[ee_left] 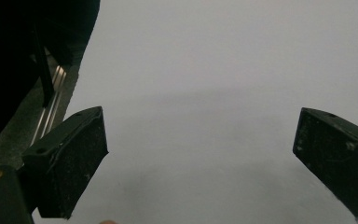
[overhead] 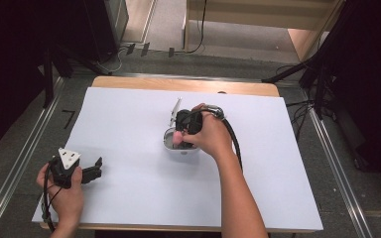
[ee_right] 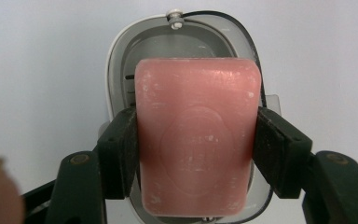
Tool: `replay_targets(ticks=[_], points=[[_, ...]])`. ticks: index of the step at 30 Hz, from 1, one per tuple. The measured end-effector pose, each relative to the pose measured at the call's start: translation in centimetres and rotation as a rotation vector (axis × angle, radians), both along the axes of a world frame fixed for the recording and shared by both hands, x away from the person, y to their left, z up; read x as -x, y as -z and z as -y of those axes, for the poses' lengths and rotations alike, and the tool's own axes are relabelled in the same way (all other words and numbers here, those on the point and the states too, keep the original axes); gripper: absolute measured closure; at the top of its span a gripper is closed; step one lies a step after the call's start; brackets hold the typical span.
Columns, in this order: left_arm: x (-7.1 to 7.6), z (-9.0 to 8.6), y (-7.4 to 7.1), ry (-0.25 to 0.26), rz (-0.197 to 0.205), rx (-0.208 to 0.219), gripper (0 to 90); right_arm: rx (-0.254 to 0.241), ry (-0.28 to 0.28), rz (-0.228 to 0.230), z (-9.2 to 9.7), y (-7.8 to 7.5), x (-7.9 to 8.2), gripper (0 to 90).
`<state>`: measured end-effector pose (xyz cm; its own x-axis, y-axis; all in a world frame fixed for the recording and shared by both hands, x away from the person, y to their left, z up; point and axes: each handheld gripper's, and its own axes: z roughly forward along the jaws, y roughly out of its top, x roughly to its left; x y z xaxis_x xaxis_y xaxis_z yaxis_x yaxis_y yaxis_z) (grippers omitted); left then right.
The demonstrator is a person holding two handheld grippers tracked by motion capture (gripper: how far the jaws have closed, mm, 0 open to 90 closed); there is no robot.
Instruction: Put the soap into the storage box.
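One pink soap bar point(ee_right: 196, 140) is pinched across its short sides by the right gripper point(ee_right: 196, 156), held directly over the open soap case point(ee_right: 116, 60), long axis approx. aligned w/ the case. Left gripper point(ee_left: 200, 163) is spread, empty, well apart.

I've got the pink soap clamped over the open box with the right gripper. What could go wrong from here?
1. The right gripper pinches the soap bar by its two side edges alone; soap is slick, so it may slip or twist out on release.
2. The bar looks nearly as wide as the soap box, so it could catch on the rim.
3. The upright lid stands close to the hand and could get knocked. The left gripper rests open, far from the box, not steadying it.
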<state>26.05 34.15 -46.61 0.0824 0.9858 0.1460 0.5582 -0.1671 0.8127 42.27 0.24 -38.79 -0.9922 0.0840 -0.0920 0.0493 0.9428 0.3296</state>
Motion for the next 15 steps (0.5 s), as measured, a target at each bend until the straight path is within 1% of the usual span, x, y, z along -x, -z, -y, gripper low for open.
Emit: replay_targets(ticks=[2, 4, 6, 7, 9, 12, 13, 15], points=[[0.0, 0.0, 0.0, -0.001, -0.001, 0.0, 3.5, -0.001, 0.006, -0.003, 0.0, 0.0, -0.1, 38.9], [0.0, 0.0, 0.0, -0.002, -0.002, 0.002, 3.5, -0.014, 0.025, -0.021, 0.1, 0.1, 0.0, 38.8], [0.0, 0.0, 0.0, -0.002, -0.003, 0.003, 3.5, -0.008, 0.021, -0.028, 0.0, 0.2, -0.1, 38.8], [0.0, 0.0, 0.0, -0.002, -0.003, 0.003, 3.5, -0.006, 0.023, -0.041, 0.1, 0.2, -0.1, 38.8], [0.0, -0.1, 0.0, -0.002, -0.002, 0.004, 3.5, -0.019, 0.029, -0.045, 0.2, 0.4, -0.2, 39.0], [0.0, -0.1, 0.0, -0.002, -0.003, 0.004, 3.5, -0.084, 0.047, -0.053, 0.8, 0.0, -0.2, 39.7], [0.0, 0.0, 0.0, -0.003, -0.002, 0.003, 3.5, -0.092, 0.055, -0.058, 1.0, -0.1, -0.2, 39.6], [0.0, -0.1, 0.0, -0.003, -0.002, 0.004, 3.5, -0.083, 0.068, -0.057, 1.3, -0.3, 0.0, 38.9]])
